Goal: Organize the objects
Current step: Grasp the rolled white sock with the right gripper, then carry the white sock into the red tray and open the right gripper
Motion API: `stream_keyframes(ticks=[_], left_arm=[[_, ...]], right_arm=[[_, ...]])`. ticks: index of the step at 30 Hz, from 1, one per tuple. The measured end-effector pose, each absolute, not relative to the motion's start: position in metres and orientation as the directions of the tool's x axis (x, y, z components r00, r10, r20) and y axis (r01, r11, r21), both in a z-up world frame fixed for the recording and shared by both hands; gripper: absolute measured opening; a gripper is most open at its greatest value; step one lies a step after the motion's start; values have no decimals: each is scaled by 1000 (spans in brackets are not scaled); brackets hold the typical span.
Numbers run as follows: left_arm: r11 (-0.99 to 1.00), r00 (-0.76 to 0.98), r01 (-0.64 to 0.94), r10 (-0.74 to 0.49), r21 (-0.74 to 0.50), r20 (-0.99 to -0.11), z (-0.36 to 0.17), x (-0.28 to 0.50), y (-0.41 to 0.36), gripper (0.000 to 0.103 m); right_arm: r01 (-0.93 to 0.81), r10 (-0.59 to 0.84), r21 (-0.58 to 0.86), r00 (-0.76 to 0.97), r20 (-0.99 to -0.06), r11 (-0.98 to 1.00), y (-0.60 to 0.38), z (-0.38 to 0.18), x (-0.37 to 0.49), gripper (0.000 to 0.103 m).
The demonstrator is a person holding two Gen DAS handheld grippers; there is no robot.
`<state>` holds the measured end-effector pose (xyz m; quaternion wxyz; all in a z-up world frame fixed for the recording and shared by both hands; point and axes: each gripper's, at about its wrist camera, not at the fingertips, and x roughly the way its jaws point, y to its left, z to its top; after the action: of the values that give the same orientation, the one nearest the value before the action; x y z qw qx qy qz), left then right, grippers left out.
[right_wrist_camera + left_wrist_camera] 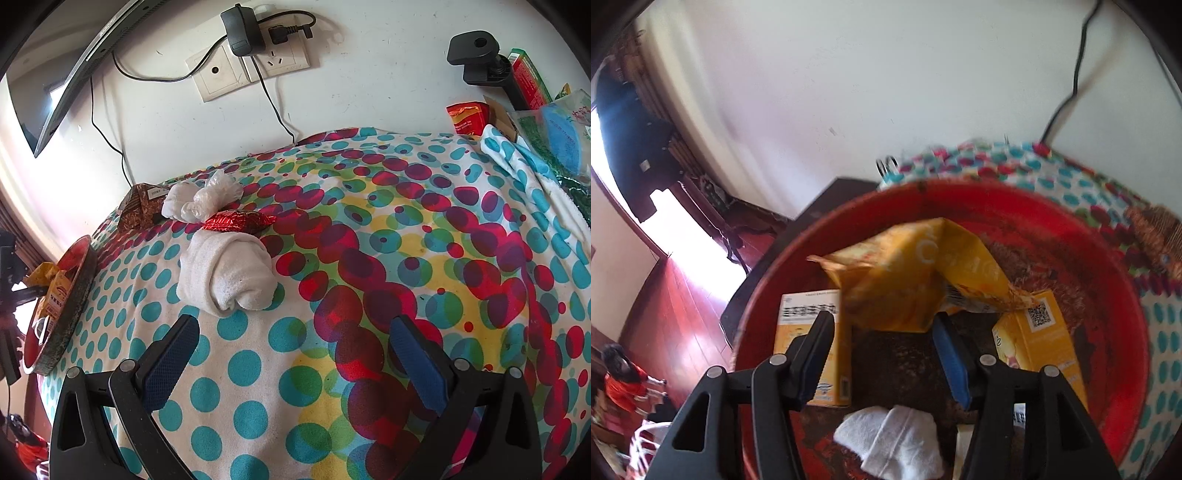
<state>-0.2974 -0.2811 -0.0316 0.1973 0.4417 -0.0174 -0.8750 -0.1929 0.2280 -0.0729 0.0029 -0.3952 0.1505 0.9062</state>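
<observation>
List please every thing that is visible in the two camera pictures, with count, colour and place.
round tray: 1, red, at the table's edge
crumpled packet: 1, yellow, in the tray
small boxes: 2, yellow, in the tray
folded cloth: 1, white, tray front
tablecloth: 1, dotted teal and red
rolled socks: 2, white, on the cloth
foil wrapper: 1, red, behind the nearer sock
wall sockets: white, wall
left gripper: open, over the tray
right gripper: open, empty

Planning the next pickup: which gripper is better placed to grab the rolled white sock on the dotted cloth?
Right. The right gripper is open, with the rolled white sock just ahead of it. The left gripper is over the red round tray.
</observation>
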Motion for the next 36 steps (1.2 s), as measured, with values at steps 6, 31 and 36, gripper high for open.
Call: stream_keyframes(ticks=[6,31,36], left_arm=[[-940,-741,339,-285,28,-608,29,-187,-258,57],[-998,-829,-66,54,1,-556,-45,-24,-104,57],[-997,-819,-70,69,-21,-570,-47,-26,-106,57]], right_arm=[[-120,-113,265,-684,-720,-957,227,-73,-194,103],[-61,105,-85,-597,-796,-994,143,-72,-263,62],[-58,105,-88,-611,-784,-994,142,-75,-264,45]])
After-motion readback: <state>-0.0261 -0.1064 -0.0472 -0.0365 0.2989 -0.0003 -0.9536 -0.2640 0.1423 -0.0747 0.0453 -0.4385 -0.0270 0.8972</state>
